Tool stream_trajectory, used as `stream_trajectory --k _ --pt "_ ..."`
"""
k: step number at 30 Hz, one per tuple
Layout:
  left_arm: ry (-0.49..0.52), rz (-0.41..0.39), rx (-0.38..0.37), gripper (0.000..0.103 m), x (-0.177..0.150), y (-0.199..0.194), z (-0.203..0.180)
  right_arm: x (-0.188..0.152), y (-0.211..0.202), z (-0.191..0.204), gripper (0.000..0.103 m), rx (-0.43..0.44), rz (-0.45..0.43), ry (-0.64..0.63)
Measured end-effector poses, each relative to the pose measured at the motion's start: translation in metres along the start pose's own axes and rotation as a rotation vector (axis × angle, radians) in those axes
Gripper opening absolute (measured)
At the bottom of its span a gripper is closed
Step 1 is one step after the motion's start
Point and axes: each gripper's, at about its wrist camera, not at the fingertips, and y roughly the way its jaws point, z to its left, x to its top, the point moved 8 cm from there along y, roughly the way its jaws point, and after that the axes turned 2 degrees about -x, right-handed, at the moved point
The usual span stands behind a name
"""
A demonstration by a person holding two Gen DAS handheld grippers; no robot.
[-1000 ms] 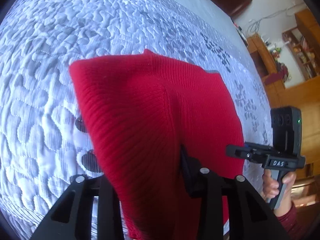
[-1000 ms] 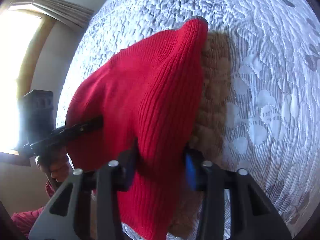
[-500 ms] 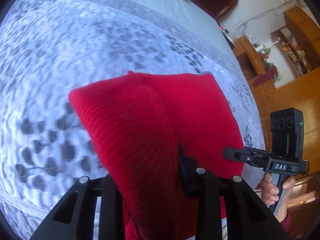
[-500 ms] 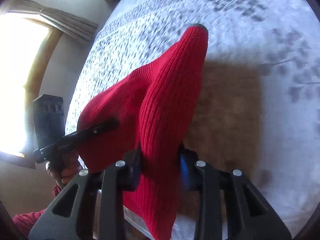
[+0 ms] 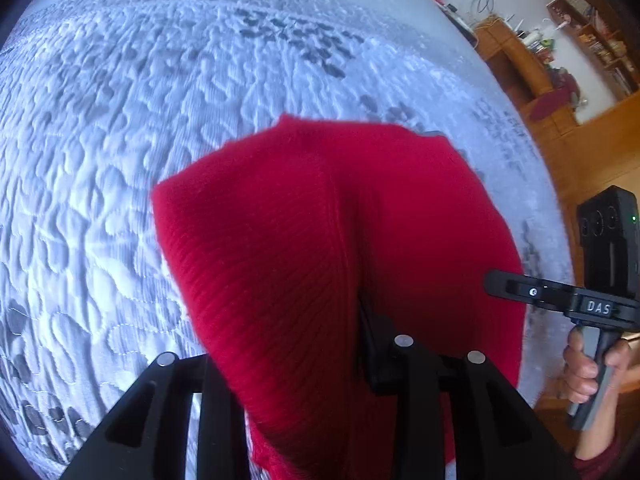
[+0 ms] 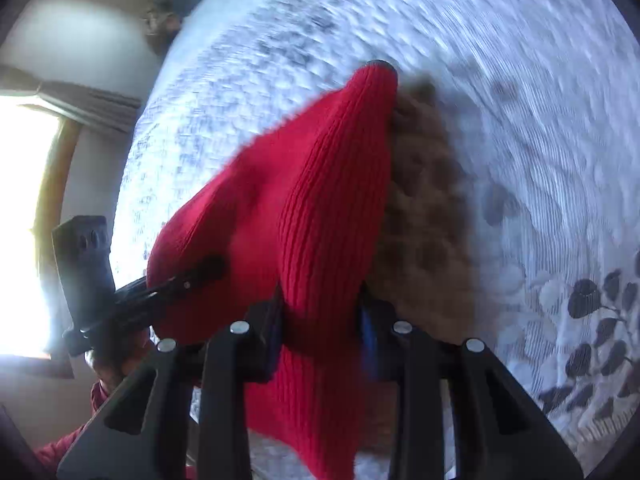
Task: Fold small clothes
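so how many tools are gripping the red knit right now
2. The left tool pinches one part of the red knit above the quilted bed; the right tool pinches another part beside it.

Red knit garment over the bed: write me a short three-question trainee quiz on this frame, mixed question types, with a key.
1. True or false: the red knit garment lies spread flat on the quilted bedspread.
2. Multiple choice: how many claws grip the garment? A) none B) only the left claw C) both, the right claw too
3. Short answer: in the right wrist view, what falls on the bedspread just right of the garment?

Key
1. False: it hangs bunched between the claws, above the bedspread.
2. C: each claw pinches a fold of the knit.
3. The garment's shadow.
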Motion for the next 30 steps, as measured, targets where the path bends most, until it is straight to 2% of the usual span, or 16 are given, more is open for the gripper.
stream_trajectory --k 3,6,8,10,12,16,21,25,27,28,29,30 --pt "0.019 -0.018 0.024 0.039 -0.002 -0.003 -0.004 -0.004 0.003 -0.009 0.040 0.047 -0.023 0.015" --pt "0.039 -0.020 0.075 0.048 -0.009 -0.012 -0.003 -0.011 -0.008 -0.006 0.045 0.030 -0.053 -0.018" --pt "0.050 -0.021 0.100 0.055 -0.018 -0.019 0.000 -0.021 -0.019 -0.005 0.054 0.007 -0.068 -0.036" --pt "0.057 -0.020 0.112 0.058 -0.034 -0.030 0.000 -0.033 -0.029 -0.002 0.058 0.008 -0.077 -0.045" --pt "0.065 -0.013 0.114 0.062 -0.054 -0.039 0.000 -0.052 -0.039 -0.005 0.059 0.022 -0.077 -0.037" --pt "0.053 0.009 0.121 0.063 -0.084 -0.043 0.001 -0.094 -0.042 -0.009 0.059 0.047 -0.053 -0.010" --pt "-0.005 0.013 0.101 0.063 -0.105 -0.044 0.004 -0.118 -0.032 -0.007 0.059 0.098 -0.040 0.022" --pt "-0.025 0.013 0.089 0.061 -0.110 -0.043 0.002 -0.123 -0.016 -0.007 0.048 0.110 -0.003 0.040" --pt "-0.032 0.025 0.088 0.054 -0.109 -0.041 0.000 -0.121 -0.009 -0.005 0.034 0.120 0.013 0.052" --pt "-0.036 0.033 0.083 0.046 -0.108 -0.039 -0.001 -0.121 -0.007 -0.005 0.019 0.123 0.017 0.057" --pt "-0.043 0.044 0.082 0.038 -0.108 -0.037 -0.002 -0.120 -0.007 -0.004 0.015 0.124 0.019 0.061" --pt "-0.046 0.050 0.090 0.034 -0.106 -0.034 -0.004 -0.119 -0.010 -0.004 0.014 0.123 0.016 0.065"
